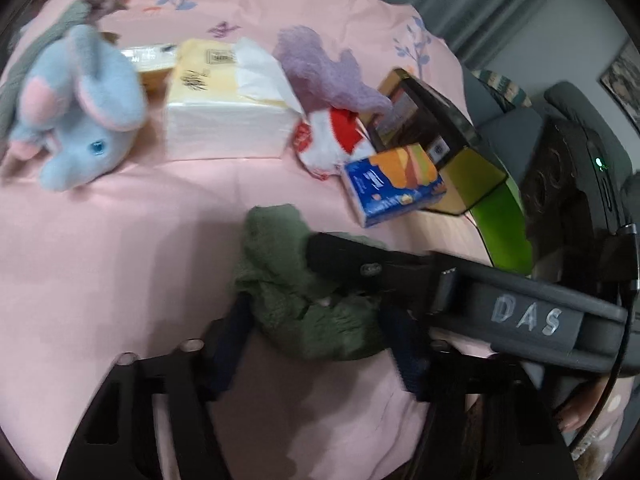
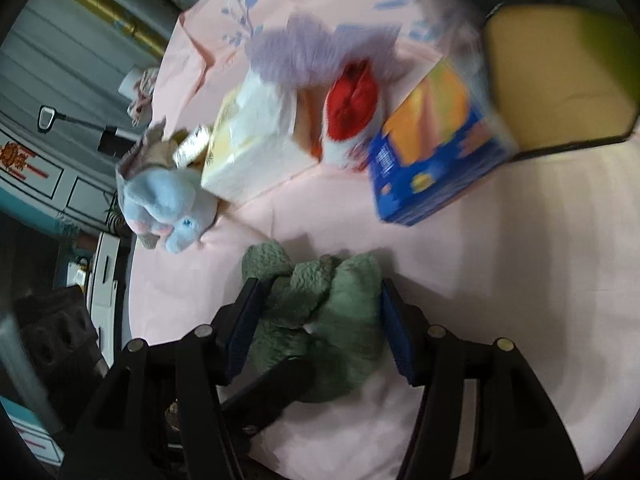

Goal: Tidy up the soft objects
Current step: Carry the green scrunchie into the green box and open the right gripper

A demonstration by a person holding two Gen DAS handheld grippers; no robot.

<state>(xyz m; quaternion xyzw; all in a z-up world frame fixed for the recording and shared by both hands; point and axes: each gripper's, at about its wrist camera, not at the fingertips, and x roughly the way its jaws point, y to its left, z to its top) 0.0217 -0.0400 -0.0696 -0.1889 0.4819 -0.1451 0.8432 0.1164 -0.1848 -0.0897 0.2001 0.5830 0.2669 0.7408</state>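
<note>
A green fuzzy cloth (image 1: 304, 304) is lying crumpled on the pink bedsheet (image 1: 100, 260), and both grippers are meeting over it. The left gripper (image 1: 316, 348) is reaching down with its jaws partly open, the cloth sitting between its blue pads (image 1: 230, 344); whether the pads are pressing the cloth is unclear through the blur. The right gripper (image 2: 316, 320) is also standing partly open, the cloth bunched between its fingers and touching at least the inner faces of both pads (image 2: 394, 330), though a firm squeeze cannot be told. In the left wrist view one black finger of the right gripper is lying across the top of the cloth. Behind the cloth, a blue plush elephant (image 1: 80, 112) is resting at the left, beside a pack of tissues (image 1: 228, 108). A purple fuzzy cloth (image 1: 324, 68) is draping over a red and white pouch (image 1: 336, 136), and a blue and orange box (image 1: 394, 186) is leaning against a dark open container (image 1: 436, 136) at the right.
</note>
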